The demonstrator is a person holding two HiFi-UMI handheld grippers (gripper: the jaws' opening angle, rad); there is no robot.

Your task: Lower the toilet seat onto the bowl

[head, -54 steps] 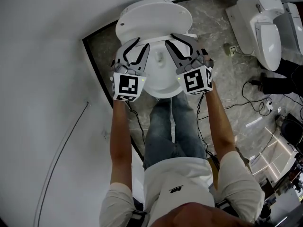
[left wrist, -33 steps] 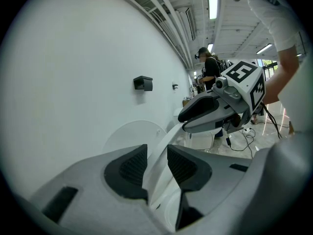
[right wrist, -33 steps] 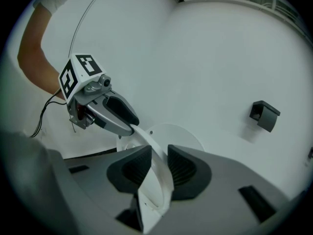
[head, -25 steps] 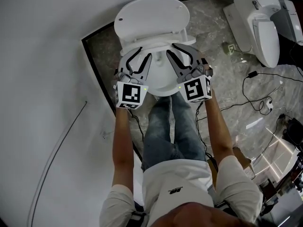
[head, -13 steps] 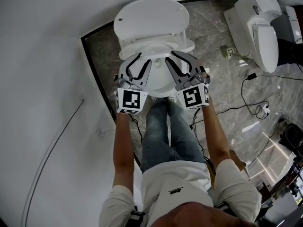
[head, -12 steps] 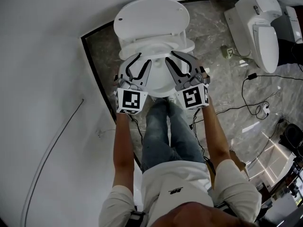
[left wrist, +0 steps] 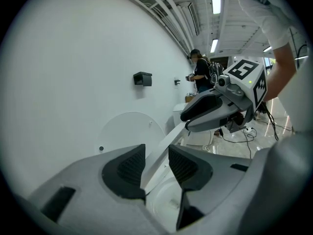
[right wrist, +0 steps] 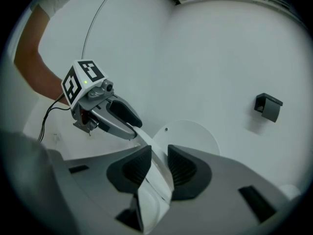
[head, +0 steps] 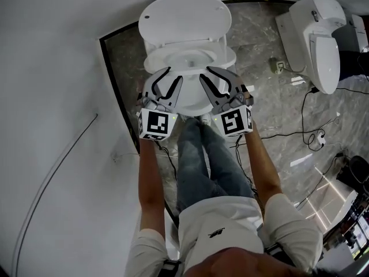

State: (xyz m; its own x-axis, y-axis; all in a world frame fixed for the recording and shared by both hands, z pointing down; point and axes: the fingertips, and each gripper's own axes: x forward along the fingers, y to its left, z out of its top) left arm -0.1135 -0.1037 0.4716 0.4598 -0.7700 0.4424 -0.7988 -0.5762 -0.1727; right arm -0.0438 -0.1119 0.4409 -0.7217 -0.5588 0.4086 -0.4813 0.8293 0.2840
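Marble floor; toilet bowl uncovered, toilet seat tilted above it.

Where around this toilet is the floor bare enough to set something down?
Bare marble lies between the bowl and the second toilet, and in the strip between bowl and black edging. Cables clutter the floor at right.

The grey marbled stone floor carries a white ceramic toilet with its round lid raised. A second white toilet stands well apart at the right. A small white plug box lies between them, and thin black cables trail nearby. A person's jeans-clad legs stand just before the first toilet.
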